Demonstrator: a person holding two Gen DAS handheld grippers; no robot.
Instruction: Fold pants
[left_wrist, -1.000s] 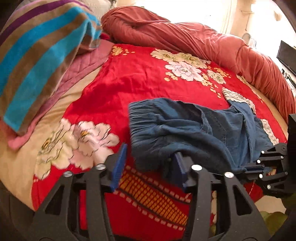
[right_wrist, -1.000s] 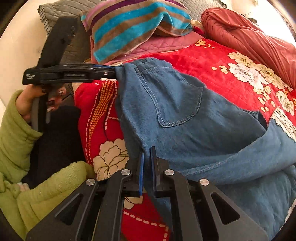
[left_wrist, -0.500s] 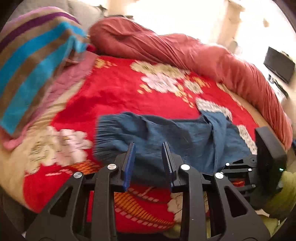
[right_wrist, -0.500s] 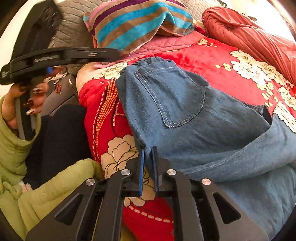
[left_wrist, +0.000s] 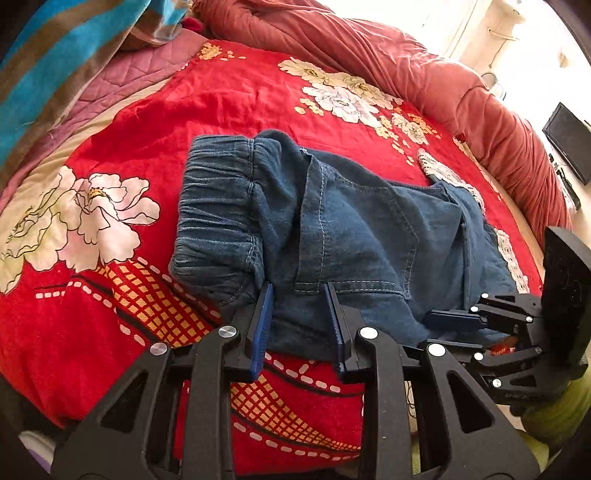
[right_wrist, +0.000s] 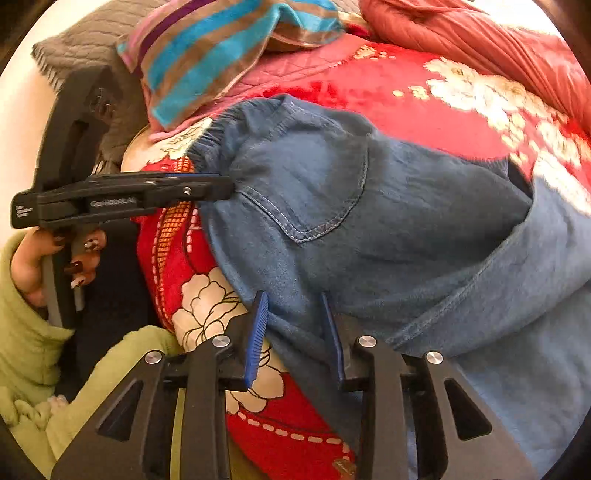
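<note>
Right gripper (right_wrist: 295, 332), clamped a second ago, is opening its fingers around the pants (left_wrist: 332, 229) edge; left gripper (left_wrist: 299, 325) narrowed, denim between, grip uncertain.

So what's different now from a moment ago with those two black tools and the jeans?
The right tool, a second ago pinched shut on the jeans' edge, is opening, denim between its pads. The left tool narrowed and dropped onto the waistband end, which settled on the bed. The red floral bedspread and striped towel stayed put.

Bright overexposed daylight upper right; fisheye-bent edges, slight blur.
</note>
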